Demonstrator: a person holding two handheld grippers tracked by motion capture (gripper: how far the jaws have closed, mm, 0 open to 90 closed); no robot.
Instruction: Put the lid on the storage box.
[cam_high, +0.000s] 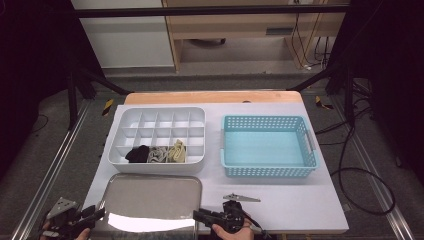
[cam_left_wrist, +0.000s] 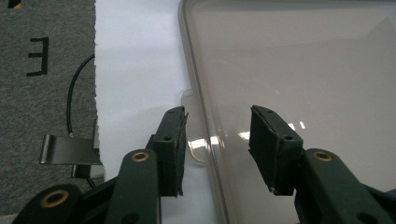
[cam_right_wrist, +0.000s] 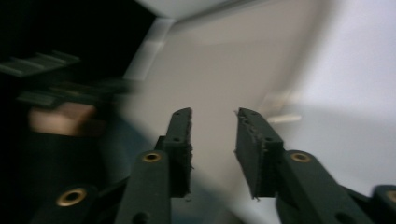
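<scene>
The left gripper (cam_left_wrist: 217, 135) is seen with jaws apart, empty, straddling the near-left rim of the steel tray (cam_high: 152, 197); the right gripper (cam_right_wrist: 214, 140), narrower and empty, is at the tray's near-right corner. Beyond the tray, the high view adds a white divided organiser (cam_high: 160, 117) and, right of it, a blue basket (cam_high: 270, 172).

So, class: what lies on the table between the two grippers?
The high view shows the metal tray between the left gripper and right gripper.
</scene>
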